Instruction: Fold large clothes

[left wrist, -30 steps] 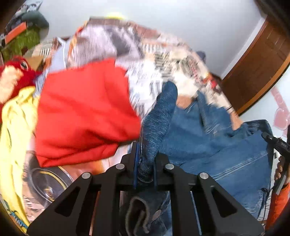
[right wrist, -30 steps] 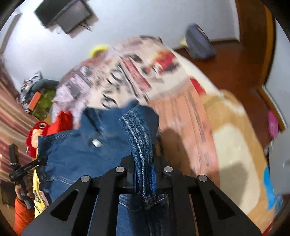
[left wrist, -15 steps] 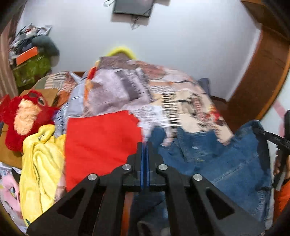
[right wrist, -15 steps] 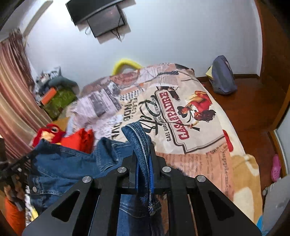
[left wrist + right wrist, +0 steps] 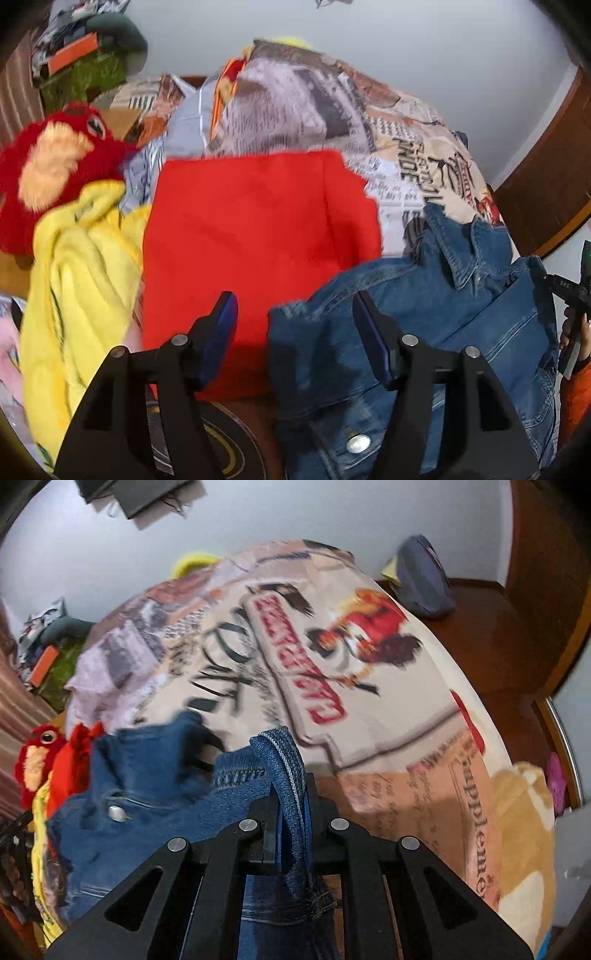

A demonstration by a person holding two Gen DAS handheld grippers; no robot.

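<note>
Left wrist view: a blue denim jacket (image 5: 443, 332) lies crumpled across the lower right of the frame on a bed covered with a newspaper-print blanket (image 5: 406, 147), its collar raised toward the centre right and a metal button showing near the bottom edge. The left gripper (image 5: 293, 314) hangs over the jacket's left edge with its jaws spread well apart, having just been opening; the cloth sits below and between the blue pads, which do not press on it. A folded red garment (image 5: 258, 229) fills the middle of the frame just left of the denim, and a yellow garment (image 5: 74, 277) lies bunched at the left beside it. A red plush parrot (image 5: 48, 162) rests at the upper left. At the right edge, a person's hand (image 5: 576, 332) grips a black handle.

Right wrist view: the right gripper (image 5: 291, 794) is clamped tight on a folded seam of the denim jacket (image 5: 147, 805), which rises between the jaws at the lower centre and spreads toward the lower left. The printed blanket (image 5: 332, 683) stretches across the centre, with a grey-blue bag (image 5: 421, 579) on the wooden floor at the upper right.
</note>
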